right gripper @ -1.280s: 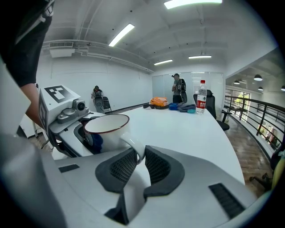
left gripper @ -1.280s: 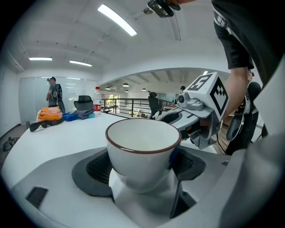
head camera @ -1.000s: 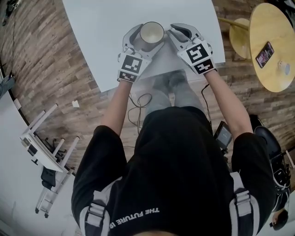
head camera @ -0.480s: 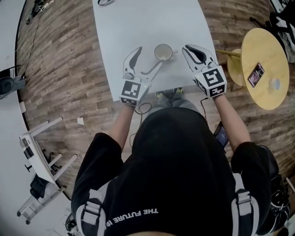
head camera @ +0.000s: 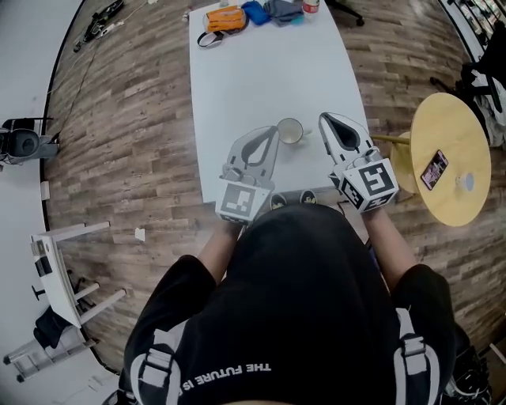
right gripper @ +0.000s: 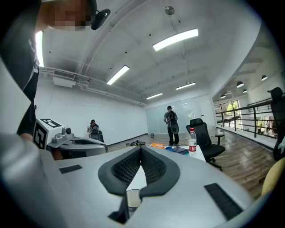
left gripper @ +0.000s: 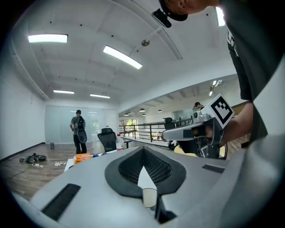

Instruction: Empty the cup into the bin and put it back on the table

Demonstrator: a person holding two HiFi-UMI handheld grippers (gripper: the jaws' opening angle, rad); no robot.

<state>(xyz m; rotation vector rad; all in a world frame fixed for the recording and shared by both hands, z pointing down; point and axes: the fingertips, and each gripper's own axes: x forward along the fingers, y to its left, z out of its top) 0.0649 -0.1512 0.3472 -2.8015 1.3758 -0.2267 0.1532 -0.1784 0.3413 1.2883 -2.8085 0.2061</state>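
Observation:
The pale cup (head camera: 291, 130) stands upright on the white table (head camera: 253, 79), near its front edge, with nothing touching it. My left gripper (head camera: 273, 134) lies just left of the cup, jaws shut and empty. My right gripper (head camera: 326, 119) lies just right of it, also shut and empty. In the left gripper view the cup (left gripper: 150, 197) shows through the slit below the closed left gripper (left gripper: 143, 150), and the right gripper (left gripper: 196, 129) is off to the right. The right gripper view shows the cup (right gripper: 133, 197) under the closed right gripper (right gripper: 141, 149).
An orange item (head camera: 224, 17), blue and grey things and a bottle (right gripper: 192, 140) sit at the table's far end. A round yellow table (head camera: 455, 126) with a phone (head camera: 436, 169) stands at the right. A white rack (head camera: 59, 265) stands on the wood floor at the left. Two people (right gripper: 170, 120) stand far off.
The left jaws, wide around the cup a second ago, drew off it and shut. The right jaws shut too. Both grippers moved back, and the head view pulled away from the table.

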